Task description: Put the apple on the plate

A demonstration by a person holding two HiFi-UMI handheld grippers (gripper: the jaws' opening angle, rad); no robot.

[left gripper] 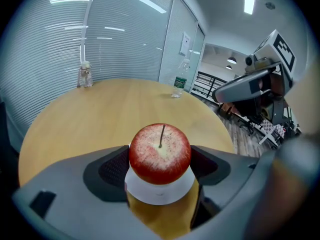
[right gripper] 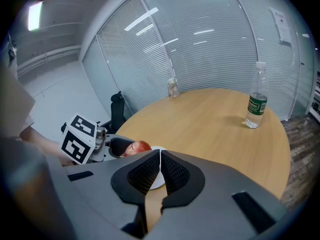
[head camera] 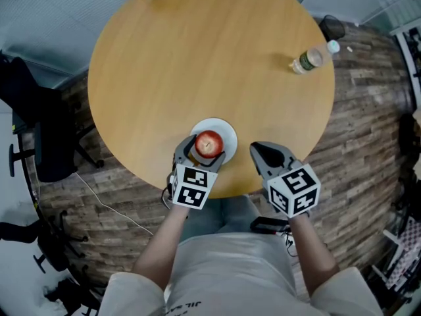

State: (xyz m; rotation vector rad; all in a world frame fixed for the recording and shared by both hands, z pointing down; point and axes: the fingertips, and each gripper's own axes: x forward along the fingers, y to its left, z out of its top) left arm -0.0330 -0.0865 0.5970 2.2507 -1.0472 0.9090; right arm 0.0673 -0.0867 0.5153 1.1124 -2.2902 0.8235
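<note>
- Apple [head camera: 209, 143] sits square between the left gripper [head camera: 204, 151] pads, stem up, over the white plate [head camera: 227, 131] at the near edge of the table [head camera: 197, 64].
- Left gripper view: both pads press the apple's [left gripper: 160, 153] sides, so it is clamped. The plate [left gripper: 160, 194] shows directly below it; can't tell whether the apple bears on it.
- Right gripper [head camera: 260, 151] is just beside the plate, apart from it, jaws closed together with nothing between them.
- Head view only: the plate's far rim past the apple, and the spacing of the two grippers.
- Left gripper view only: the pad contact on the apple; the right gripper [left gripper: 240, 86] shows off to the side.
- Right gripper view only: its own pads [right gripper: 150, 171] meeting, with the plate [right gripper: 158, 180] seen behind the seam and the apple [right gripper: 139, 147] sideways in the left gripper [right gripper: 122, 146].
- Bottle [head camera: 312, 58] is upright at the far right of the table, well apart from the plate.
</note>
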